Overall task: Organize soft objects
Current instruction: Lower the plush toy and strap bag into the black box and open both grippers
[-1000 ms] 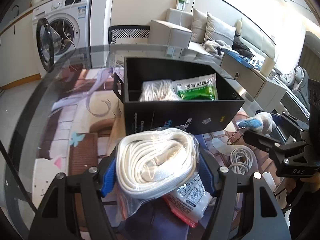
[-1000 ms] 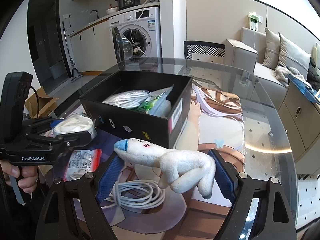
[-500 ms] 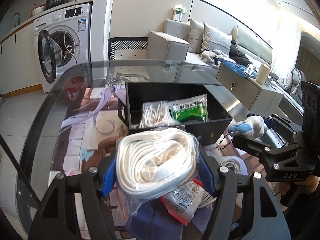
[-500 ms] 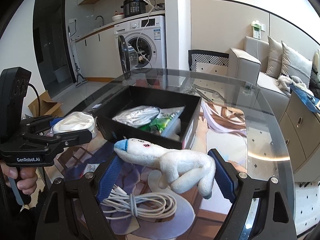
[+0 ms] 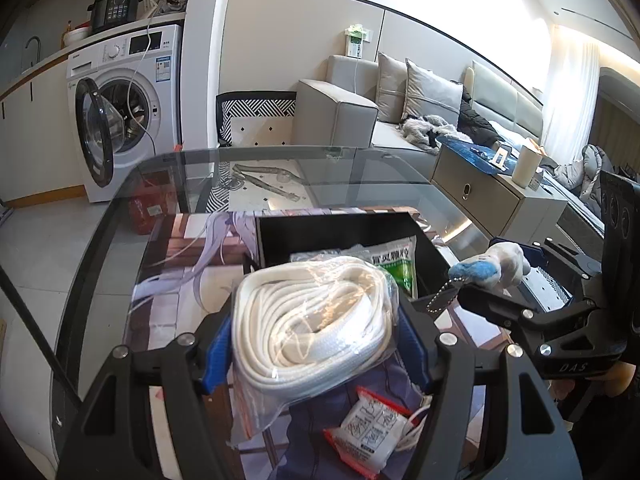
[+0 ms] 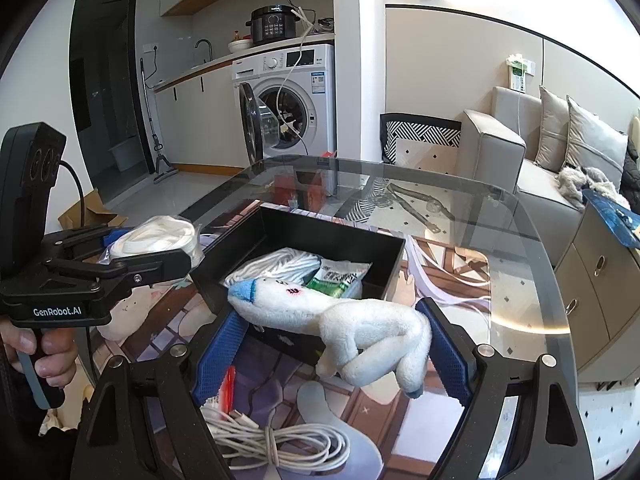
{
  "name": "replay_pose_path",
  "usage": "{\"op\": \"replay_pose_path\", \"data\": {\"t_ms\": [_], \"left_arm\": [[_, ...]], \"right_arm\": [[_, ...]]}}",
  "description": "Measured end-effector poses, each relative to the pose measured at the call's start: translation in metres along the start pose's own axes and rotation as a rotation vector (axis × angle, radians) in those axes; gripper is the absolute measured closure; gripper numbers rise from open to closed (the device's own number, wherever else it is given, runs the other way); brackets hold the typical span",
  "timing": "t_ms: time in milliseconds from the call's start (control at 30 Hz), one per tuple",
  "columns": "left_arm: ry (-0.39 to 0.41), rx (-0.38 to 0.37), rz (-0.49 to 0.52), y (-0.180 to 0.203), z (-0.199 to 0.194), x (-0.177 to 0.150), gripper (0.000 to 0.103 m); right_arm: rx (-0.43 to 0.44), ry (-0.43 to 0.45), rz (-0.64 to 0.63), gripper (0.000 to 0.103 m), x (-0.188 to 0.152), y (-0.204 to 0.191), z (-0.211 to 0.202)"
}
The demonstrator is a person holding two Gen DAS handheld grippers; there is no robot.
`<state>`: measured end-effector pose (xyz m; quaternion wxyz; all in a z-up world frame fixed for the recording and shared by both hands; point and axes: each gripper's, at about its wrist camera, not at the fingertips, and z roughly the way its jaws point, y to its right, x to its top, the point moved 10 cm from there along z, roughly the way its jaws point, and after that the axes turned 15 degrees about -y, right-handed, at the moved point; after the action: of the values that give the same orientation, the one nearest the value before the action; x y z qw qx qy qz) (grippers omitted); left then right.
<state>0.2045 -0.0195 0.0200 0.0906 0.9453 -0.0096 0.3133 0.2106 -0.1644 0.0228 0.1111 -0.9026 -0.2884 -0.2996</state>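
Both grippers have risen above the black box point(image 6: 384, 276) | left fingers point(image 5: 218, 354) pinch bagged white webbing point(image 5: 316, 320), box just ahead-below | right fingers point(image 6: 446, 354) pinch plush toy point(image 6: 340, 320), long axis crosswise, equally near.

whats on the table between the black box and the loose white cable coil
In the right wrist view, only the printed table mat shows between the black open-top box and the bundled white cable coil; the white plush toy in the right claw hangs above.

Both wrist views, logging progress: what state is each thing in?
Left gripper: shut on bagged white strap.
Right gripper: shut on plush toy.
Black box: open, partly filled.
Washing machine door: open.
White cable: bundled on table.
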Motion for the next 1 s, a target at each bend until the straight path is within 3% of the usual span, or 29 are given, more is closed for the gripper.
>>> {"op": "replay_pose_path", "data": {"t_ms": [1000], "left_arm": [[-0.031,-0.022,-0.024,-0.011,0.041,0.046,0.035]], "right_arm": [[-0.020,-0.053,-0.087,0.016,0.032,0.000,0.048]]}}
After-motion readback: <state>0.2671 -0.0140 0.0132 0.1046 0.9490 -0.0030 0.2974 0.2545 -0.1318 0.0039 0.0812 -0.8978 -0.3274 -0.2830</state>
